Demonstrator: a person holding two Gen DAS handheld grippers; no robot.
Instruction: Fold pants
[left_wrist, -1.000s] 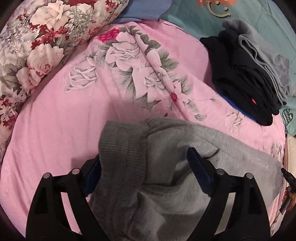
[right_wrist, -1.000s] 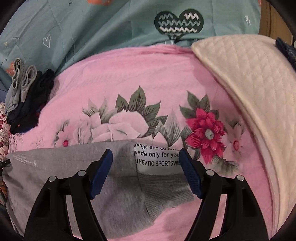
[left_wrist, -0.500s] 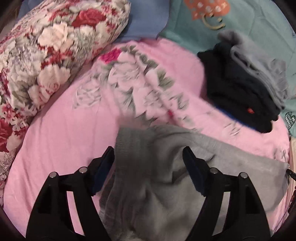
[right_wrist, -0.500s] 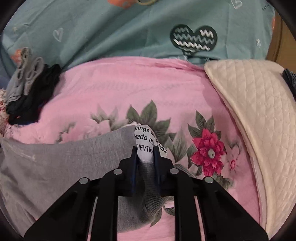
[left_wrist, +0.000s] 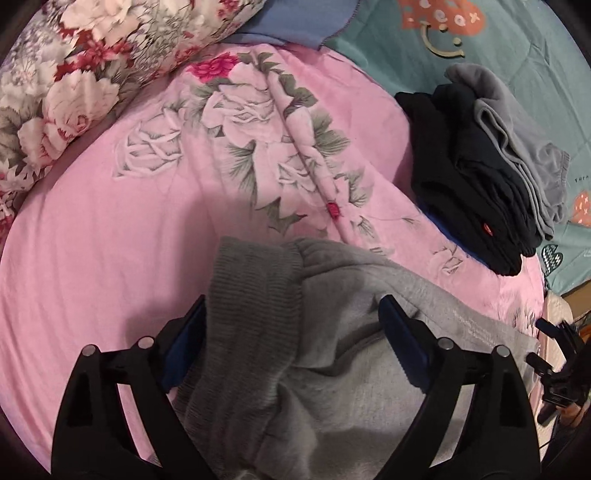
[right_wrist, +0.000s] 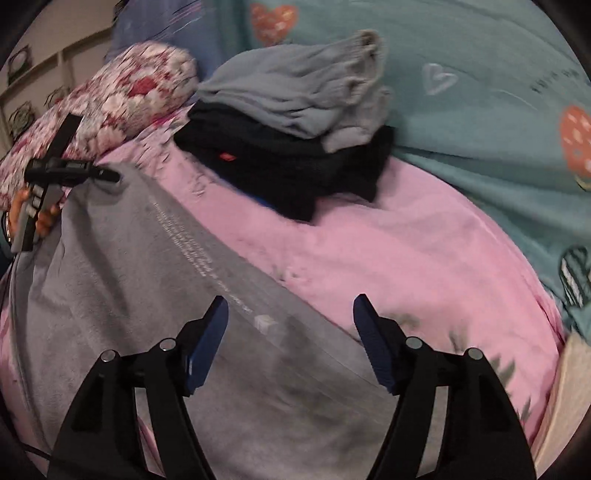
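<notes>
A folded clothes stack (right_wrist: 295, 147) lies beside the grey pants (right_wrist: 147, 314).

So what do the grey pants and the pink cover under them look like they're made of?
The grey pants look like soft cotton-type fleece knit: matte, slightly fuzzy, with a coarser ribbed cuff between the open left tool's fingers. The pink cover looks like plush, velvety fabric with a faint sheen and raised floral print. Fibre content can't be confirmed.
</notes>
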